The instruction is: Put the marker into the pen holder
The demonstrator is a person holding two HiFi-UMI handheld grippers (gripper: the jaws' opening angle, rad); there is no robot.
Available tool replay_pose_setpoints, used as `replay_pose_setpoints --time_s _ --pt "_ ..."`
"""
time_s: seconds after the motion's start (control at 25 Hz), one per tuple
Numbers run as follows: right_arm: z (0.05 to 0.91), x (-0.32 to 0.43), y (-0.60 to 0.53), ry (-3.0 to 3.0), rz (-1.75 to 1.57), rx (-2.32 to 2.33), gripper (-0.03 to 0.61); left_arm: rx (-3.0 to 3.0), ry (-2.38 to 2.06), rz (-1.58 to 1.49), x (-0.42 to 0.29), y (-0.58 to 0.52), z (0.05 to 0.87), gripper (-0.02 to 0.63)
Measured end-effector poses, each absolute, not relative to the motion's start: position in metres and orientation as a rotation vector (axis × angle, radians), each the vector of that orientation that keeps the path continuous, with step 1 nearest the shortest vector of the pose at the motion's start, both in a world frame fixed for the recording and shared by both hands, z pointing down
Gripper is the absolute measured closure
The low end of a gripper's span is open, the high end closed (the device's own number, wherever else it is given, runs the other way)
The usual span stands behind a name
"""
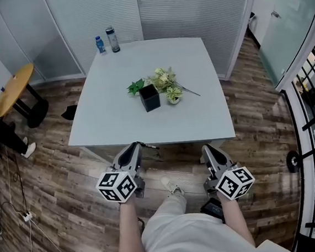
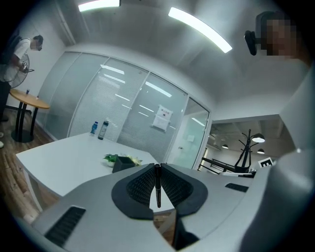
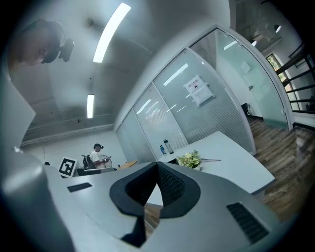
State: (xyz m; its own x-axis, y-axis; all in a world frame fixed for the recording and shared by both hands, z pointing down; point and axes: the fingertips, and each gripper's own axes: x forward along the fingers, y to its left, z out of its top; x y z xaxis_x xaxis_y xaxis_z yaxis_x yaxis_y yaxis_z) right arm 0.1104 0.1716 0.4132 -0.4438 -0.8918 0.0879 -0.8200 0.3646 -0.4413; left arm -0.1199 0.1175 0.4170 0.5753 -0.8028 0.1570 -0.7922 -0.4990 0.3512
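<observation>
1. Left gripper: it is clamped on the marker, a thin black barrel pinched in the seam between the pads near the tips. Don't loosen on the way in. The barrel looks thin and smooth, so it is likely to twist or slide.
2. In the head view the marker seems to poke off the jaw tips toward your right. Both grippers are off the table, short of its near edge and well apart from the target. The step in hand is the carry. Lift up and forward, and clear the edge without clipping the marker on it.
3. Pen holder: a small black open-topped box, upright, about mid-table. Come in from above and turn your wrist so the marker's long axis points down. Line its lower end over the opening before you descend.
4. Flowers: they sit just beside the holder on its far and right sides, with a stem trailing right. Approach from the near-left so you don't brush them.
5. Release only once the lower end is inside the walls. The holder looks light and may tip if you press on the rim.
6. Right gripper: its jaws are together with nothing between them. Hold it clear of the path, or use it to steady the holder if needed.
</observation>
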Motion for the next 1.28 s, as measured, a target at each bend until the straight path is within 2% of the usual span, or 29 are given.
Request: replay_pose_setpoints --time_s 0.56,1.28 --pt "0.426 0.106 -0.083 2.527 -0.756 -1.542 0.563 2.351 -1.387 -0.014 -0.139 -0.107 0.411 0.572" --pt "0.426 0.078 -0.145 2.612 -0.781 -1.47 0.562 2.34 -1.373 -0.074 -0.135 -0.166 0.418 0.572"
